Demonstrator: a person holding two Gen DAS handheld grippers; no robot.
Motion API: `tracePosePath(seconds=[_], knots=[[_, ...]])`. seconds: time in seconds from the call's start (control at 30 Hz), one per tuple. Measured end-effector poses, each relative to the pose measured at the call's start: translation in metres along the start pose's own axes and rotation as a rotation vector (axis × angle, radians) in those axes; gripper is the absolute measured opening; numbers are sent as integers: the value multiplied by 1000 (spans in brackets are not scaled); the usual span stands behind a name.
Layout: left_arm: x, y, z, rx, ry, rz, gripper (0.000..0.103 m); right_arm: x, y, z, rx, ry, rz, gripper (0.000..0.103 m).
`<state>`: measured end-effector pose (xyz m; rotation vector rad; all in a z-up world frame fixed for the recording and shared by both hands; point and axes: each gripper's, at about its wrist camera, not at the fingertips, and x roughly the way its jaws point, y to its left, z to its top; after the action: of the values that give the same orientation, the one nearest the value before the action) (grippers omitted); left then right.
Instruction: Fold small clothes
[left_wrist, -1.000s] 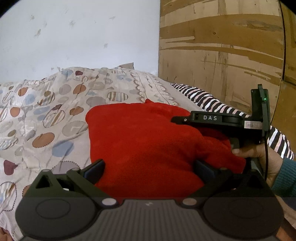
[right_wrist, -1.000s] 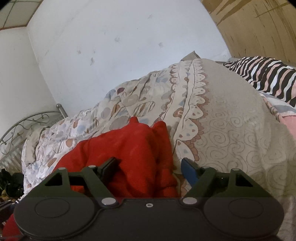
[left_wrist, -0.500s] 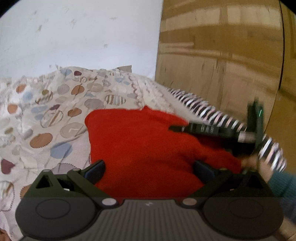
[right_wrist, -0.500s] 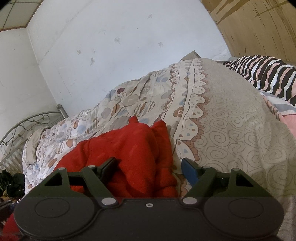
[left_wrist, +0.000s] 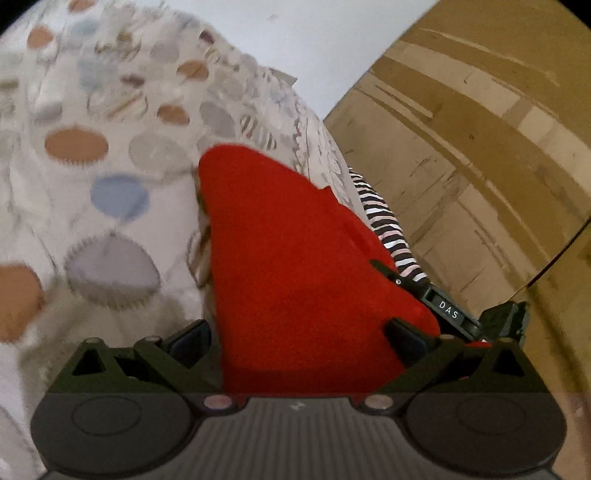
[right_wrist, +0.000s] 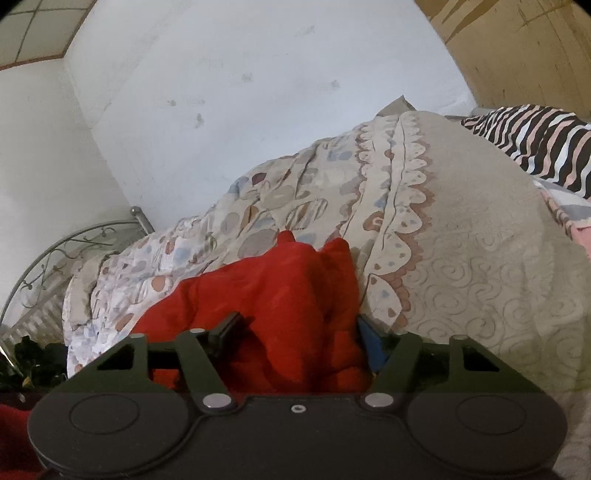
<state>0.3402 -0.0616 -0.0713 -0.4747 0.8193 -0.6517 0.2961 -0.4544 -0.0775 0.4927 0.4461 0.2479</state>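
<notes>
**Red garment between both pairs of jaws, on the bed**

The jaws of the left gripper (left_wrist: 297, 341) stand wide apart, and the red garment (left_wrist: 295, 266) fills the gap between them; I cannot tell if the pads press it. The jaws of the right gripper (right_wrist: 299, 332) stand narrower, one on each side of a bunched fold of the same garment (right_wrist: 280, 306), and they seem to pinch it.

The left gripper is tilted, so the bed looks slanted in its view, which is blurred. The right gripper (left_wrist: 450, 310) shows there low at the right, beside the garment's edge, with the letters "DAS" on it.

I count one red garment and two grippers. The garment lies on a quilt (right_wrist: 461, 266) with dots and swirls. Behind are one striped cloth (right_wrist: 539, 144), a white wall (right_wrist: 240, 92), a wooden board (left_wrist: 480, 166) and a metal bed frame (right_wrist: 66, 254).
</notes>
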Motion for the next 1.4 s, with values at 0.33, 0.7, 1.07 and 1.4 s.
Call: tracePosePath(seconds=[0.33,0.7,1.07,1.4], knots=[[17,-1,10,-33,130,-49,83,-8,20,5,-18,21,-9,38],[-37,-24,36,178,50,17,61,-15,96,30,-125,-66,45,33],[-129,24,88,214,-72,247,61,88,184,42,-65,-73,247,31],[-114,96,62,170,-44,408,68,176,199,-4,-130,131,86,24]])
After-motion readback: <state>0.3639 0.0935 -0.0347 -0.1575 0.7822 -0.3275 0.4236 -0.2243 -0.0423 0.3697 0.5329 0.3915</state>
